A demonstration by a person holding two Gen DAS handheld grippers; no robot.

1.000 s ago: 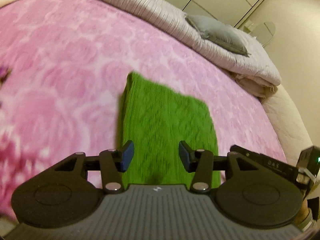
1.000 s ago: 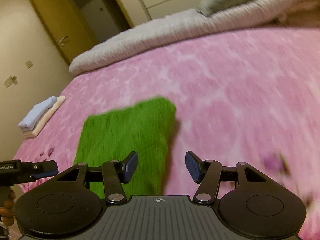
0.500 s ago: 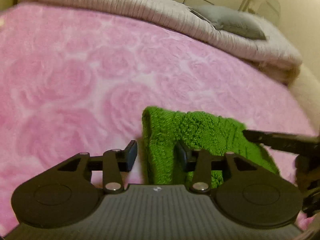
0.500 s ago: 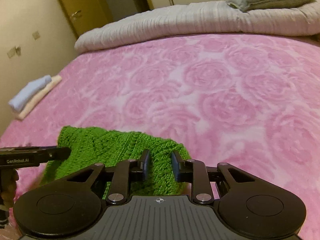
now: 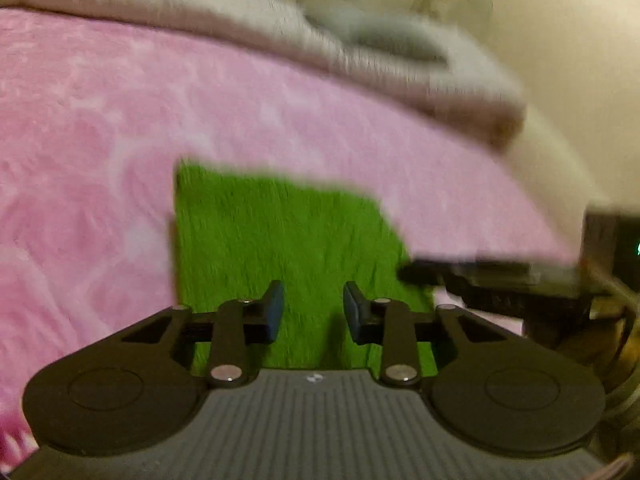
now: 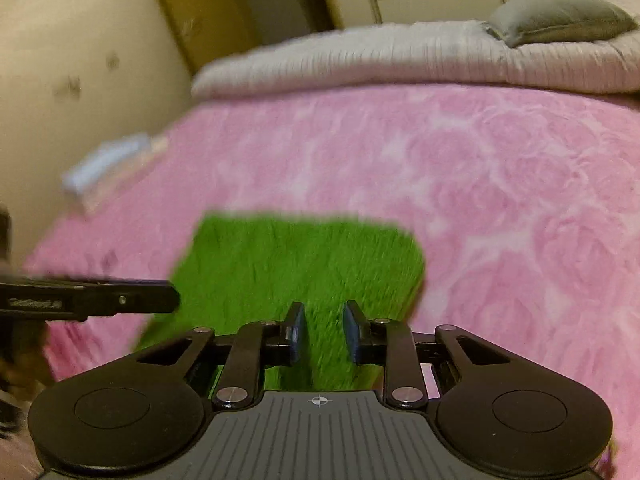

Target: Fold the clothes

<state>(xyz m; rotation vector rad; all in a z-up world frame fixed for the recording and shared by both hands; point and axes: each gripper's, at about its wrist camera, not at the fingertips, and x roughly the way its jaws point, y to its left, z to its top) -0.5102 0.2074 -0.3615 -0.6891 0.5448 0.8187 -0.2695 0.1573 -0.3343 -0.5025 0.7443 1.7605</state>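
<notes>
A folded green knit garment lies flat on the pink rose-patterned bedspread. My left gripper hovers over its near edge with jaws apart and nothing between them. In the right wrist view the same garment lies ahead, and my right gripper is over its near edge with jaws narrowly apart, holding nothing. The other gripper shows at the right edge of the left wrist view and at the left edge of the right wrist view. Both views are motion-blurred.
A rolled grey-white duvet with a grey pillow lies along the far side of the bed. A small stack of folded light clothes sits at the bed's left edge. Walls and a door stand beyond.
Half a second ago both grippers were low at the garment's raised near edge, the right one nearly closed on it. Now the garment lies flat and both grippers have lifted back, empty.
</notes>
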